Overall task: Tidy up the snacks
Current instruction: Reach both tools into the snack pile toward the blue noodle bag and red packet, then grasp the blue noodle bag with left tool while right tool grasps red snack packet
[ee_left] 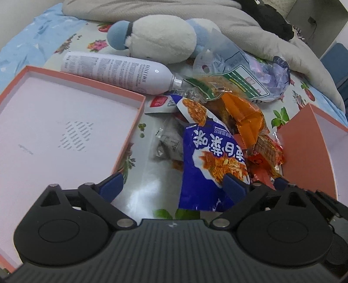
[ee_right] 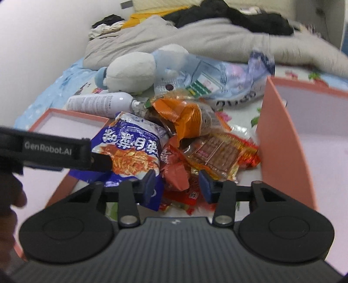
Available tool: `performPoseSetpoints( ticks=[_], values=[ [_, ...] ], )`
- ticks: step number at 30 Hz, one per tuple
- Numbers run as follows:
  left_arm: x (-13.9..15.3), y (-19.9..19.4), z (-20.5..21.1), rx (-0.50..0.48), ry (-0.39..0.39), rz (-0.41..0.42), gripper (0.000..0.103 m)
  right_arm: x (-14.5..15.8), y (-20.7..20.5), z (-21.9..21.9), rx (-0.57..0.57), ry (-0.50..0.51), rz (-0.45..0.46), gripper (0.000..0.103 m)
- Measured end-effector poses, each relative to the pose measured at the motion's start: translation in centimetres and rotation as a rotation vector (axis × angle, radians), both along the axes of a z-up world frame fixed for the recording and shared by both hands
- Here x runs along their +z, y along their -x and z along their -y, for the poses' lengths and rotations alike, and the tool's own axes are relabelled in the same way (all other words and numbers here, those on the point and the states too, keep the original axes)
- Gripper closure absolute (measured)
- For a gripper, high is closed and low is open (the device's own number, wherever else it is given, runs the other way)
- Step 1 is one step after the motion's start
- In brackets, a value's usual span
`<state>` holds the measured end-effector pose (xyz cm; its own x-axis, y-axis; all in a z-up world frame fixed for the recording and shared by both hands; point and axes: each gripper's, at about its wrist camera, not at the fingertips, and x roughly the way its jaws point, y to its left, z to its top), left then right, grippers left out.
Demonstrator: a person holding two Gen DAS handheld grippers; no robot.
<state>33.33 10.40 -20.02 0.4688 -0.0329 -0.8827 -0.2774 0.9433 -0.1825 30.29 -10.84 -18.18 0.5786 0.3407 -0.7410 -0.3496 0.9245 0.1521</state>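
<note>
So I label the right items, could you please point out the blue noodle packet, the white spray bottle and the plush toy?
blue noodle packet [ee_left: 202,152]: left wrist view, printed front.
white spray bottle [ee_left: 117,71]: left wrist view, middle of body.
plush toy [ee_right: 130,74]: right wrist view, white belly.

A bed covered by a pale sheet printed with flowers and fruit [ee_left: 289,104] fills the scene, a light blue patterned cloth [ee_left: 26,43] lying along its left side. A rumpled beige-grey quilt [ee_right: 195,41] is heaped at the far end, dark clothing [ee_right: 239,15] piled on top. A plain white wall [ee_right: 43,43] stands to the left. Soft, even light falls throughout.
</note>
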Motion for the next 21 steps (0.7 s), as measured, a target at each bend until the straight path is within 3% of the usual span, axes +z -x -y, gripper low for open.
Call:
performPoseSetpoints(
  ticks=[6, 10, 21],
  values=[
    [-0.9, -0.7, -0.1, 0.000, 0.043, 0.010, 0.020, -0.9, -1.1, 0.1, -0.041, -0.042, -0.047, 0.062],
    [-1.7, -1.0, -0.2, 0.001, 0.103, 0.014, 0.046, -1.3, -1.5, 0.3, -0.046, -0.084, -0.094, 0.071],
    [0.2, 1.1, 0.0, -0.025, 0.121, 0.101, 0.087, -0.2, 0.0, 1.2, -0.047, -0.088, -0.094, 0.073]
  ],
)
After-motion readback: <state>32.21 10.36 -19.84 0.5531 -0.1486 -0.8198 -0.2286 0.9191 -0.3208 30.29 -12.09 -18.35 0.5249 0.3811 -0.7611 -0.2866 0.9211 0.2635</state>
